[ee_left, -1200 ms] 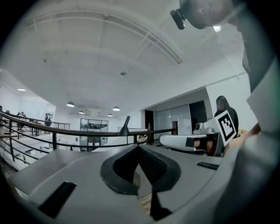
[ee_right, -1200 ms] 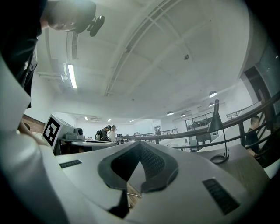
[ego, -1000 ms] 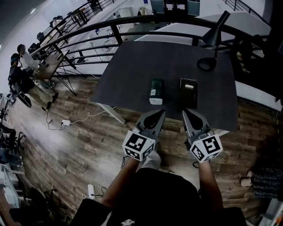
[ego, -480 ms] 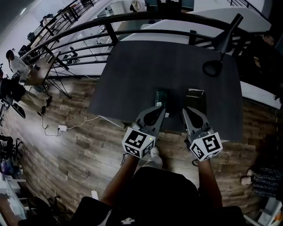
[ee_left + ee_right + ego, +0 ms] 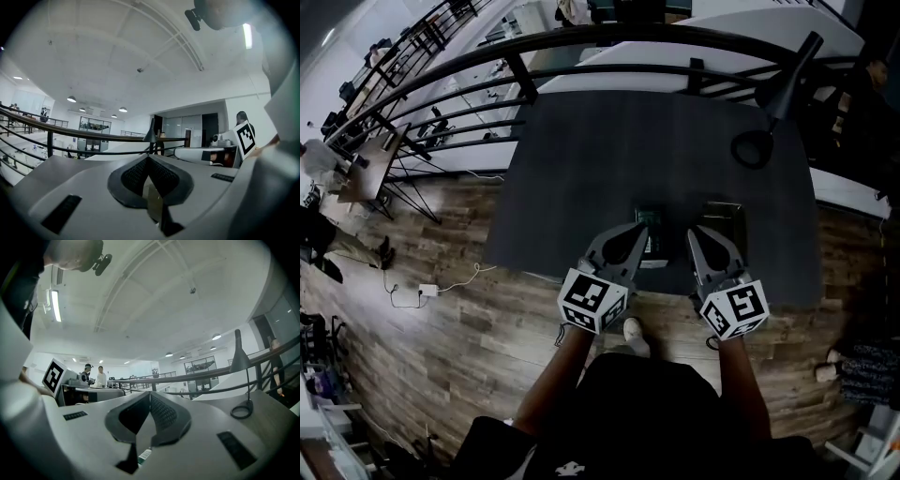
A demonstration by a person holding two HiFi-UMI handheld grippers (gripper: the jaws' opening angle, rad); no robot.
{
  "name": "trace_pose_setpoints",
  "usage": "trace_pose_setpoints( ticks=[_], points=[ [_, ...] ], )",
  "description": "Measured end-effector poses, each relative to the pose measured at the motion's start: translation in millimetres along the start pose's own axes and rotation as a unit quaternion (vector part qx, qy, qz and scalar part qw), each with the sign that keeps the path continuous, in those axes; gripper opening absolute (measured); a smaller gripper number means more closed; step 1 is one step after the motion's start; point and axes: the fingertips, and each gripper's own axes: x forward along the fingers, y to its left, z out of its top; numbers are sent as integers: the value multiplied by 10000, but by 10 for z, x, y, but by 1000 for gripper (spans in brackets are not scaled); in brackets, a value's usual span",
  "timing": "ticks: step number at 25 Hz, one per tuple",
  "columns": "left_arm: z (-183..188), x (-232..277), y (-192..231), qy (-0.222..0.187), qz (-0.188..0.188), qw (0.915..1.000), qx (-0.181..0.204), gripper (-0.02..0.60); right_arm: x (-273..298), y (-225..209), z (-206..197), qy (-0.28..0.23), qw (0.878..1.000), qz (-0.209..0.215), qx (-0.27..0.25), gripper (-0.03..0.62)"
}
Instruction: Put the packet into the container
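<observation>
Grey plastic shells identify both tools. The left hand-held gripper (image 5: 643,231) and the right hand-held gripper (image 5: 695,236) sit side by side at lower centre of the head view. The forearms are extended, and both tools point roughly level over the near edge of the dark counter (image 5: 600,159). Each pair of jaws is clenched, with nothing between. The packet (image 5: 656,246), dark green with a white near end, lies flat on the counter between the two tips, partly covered by the left one. The dark rectangular container (image 5: 729,214) lies just right of it.
</observation>
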Motion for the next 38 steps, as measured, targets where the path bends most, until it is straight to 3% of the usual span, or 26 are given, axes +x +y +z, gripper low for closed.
trace_pose_setpoints(
  ticks=[8,14,19,22,24,31,38],
  points=[
    [-101,25,297,-23,-153,9998,-161,-3,211,-80,-221,222,9980,-567,147,5],
    [-233,62,403,55,-154,9995,-284,-3,311,-141,-579,763,9929,-832,372,7],
    [-261,55,521,115,-71,9993,-340,-3,517,-115,-922,1187,9873,-923,522,162],
    [-252,29,553,57,18,9993,-358,-2,612,-101,-1225,1562,9810,-1015,547,321],
    [-267,15,601,69,60,9993,-373,-2,707,-92,-1413,1815,9763,-1082,471,377],
    [-432,-53,769,221,271,9986,-405,-2,937,-133,-2012,2606,9565,-1270,310,431],
    [-452,-153,953,217,525,9975,-416,-2,995,-171,-2381,3099,9397,-1416,304,440]
  ],
)
